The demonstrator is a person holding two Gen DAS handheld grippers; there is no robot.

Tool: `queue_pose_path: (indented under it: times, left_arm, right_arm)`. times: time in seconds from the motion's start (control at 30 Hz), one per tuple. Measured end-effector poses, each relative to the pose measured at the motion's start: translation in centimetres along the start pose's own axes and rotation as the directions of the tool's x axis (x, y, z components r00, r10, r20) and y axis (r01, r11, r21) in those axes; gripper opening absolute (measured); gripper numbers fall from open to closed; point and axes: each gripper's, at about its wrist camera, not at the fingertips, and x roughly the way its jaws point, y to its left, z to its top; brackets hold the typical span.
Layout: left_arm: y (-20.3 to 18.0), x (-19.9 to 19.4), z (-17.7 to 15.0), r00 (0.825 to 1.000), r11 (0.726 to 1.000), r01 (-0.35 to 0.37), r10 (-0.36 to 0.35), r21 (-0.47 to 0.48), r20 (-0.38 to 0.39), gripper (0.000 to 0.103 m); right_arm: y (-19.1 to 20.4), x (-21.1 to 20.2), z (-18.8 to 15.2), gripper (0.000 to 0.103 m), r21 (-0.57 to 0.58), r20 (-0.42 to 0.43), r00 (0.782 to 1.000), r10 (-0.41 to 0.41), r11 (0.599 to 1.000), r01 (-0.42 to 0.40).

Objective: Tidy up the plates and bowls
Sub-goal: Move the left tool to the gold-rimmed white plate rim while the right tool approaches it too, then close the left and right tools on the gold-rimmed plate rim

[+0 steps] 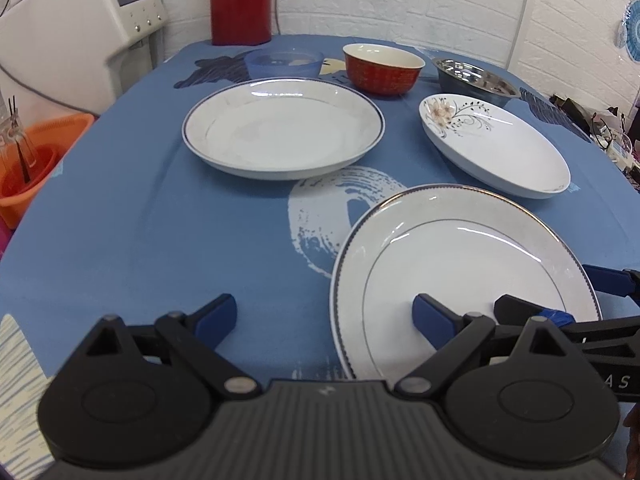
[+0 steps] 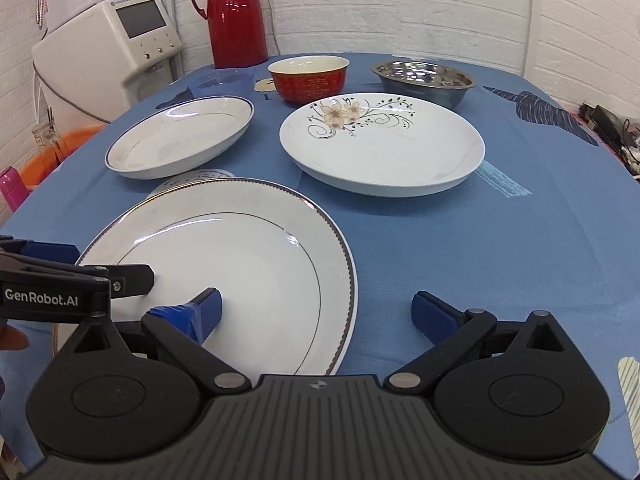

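A silver-rimmed white plate (image 1: 460,264) (image 2: 240,264) lies nearest me on the blue tablecloth. My left gripper (image 1: 324,316) (image 2: 92,264) is open, its right finger over the plate's near-left part. My right gripper (image 2: 320,308) (image 1: 568,296) is open too, its left finger above the same plate. Neither holds anything. Farther back lie a blue-rimmed plate (image 1: 280,128) (image 2: 180,136) and a flower-patterned plate (image 1: 496,148) (image 2: 380,144). Behind them stand a red bowl (image 1: 382,68) (image 2: 308,78), a steel bowl (image 1: 476,78) (image 2: 424,76) and a translucent blue bowl (image 1: 284,62) (image 2: 222,80).
A red thermos (image 1: 240,0) (image 2: 236,12) stands at the table's far edge by the white brick wall. A white appliance (image 1: 80,12) (image 2: 112,40) and an orange basin (image 1: 32,160) sit off the left side. Dark clutter (image 2: 608,128) lies past the right edge.
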Motion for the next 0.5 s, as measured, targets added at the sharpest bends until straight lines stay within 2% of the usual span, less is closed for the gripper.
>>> queue_pose_path:
  times: [0.13, 0.17, 0.2, 0.23, 0.33, 0.4, 0.43, 0.47, 0.5]
  left_arm:
    - [0.0, 0.0, -0.1, 1.000, 1.000, 0.001, -0.001, 0.000, 0.005, 0.094]
    - [0.0, 0.0, -0.1, 1.000, 1.000, 0.001, -0.001, 0.000, 0.006, 0.094]
    - [-0.1, 0.0, -0.2, 1.000, 1.000, 0.002, -0.002, 0.002, 0.008, 0.093]
    - [-0.2, -0.2, -0.2, 1.000, 1.000, 0.013, -0.013, 0.008, 0.017, 0.086]
    - [-1.1, -0.9, -0.1, 0.997, 0.996, 0.068, -0.070, 0.051, 0.030, 0.043]
    - [-1.7, -1.0, -0.1, 0.998, 0.996, 0.041, -0.044, 0.077, 0.038, 0.041]
    - [-1.7, -1.0, -0.1, 0.998, 0.996, 0.045, -0.048, 0.072, 0.035, 0.036]
    - [-1.4, -1.1, 0.0, 0.998, 0.997, 0.053, -0.055, 0.058, 0.026, 0.027]
    - [-1.0, -1.2, 0.0, 0.998, 0.997, 0.064, -0.065, 0.044, 0.016, 0.026]
  right_arm:
    - [0.2, -0.2, -0.4, 0.082, -0.018, 0.025, 0.999, 0.024, 1.000, -0.023]
    - [0.3, -0.3, -0.4, 0.075, -0.024, 0.028, 0.999, 0.031, 0.999, -0.030]
    - [0.4, -0.5, -0.4, 0.057, -0.033, 0.035, 0.998, 0.053, 0.998, -0.052]
    - [0.6, -0.7, -0.3, 0.048, -0.037, 0.042, 0.997, 0.062, 0.998, -0.060]
    - [0.2, -0.8, -0.2, 0.034, -0.008, 0.049, 0.997, 0.058, 0.998, -0.058]
    - [-0.1, -0.9, -0.2, 0.028, 0.017, 0.051, 0.997, 0.056, 0.998, -0.057]
    - [-0.1, -1.0, -0.2, 0.028, 0.024, 0.049, 0.997, 0.055, 0.998, -0.056]
    - [-0.1, -1.1, -0.3, 0.027, 0.030, 0.047, 0.997, 0.055, 0.998, -0.056]
    - [-0.1, -1.2, -0.4, 0.027, 0.047, 0.046, 0.997, 0.061, 0.997, -0.064]
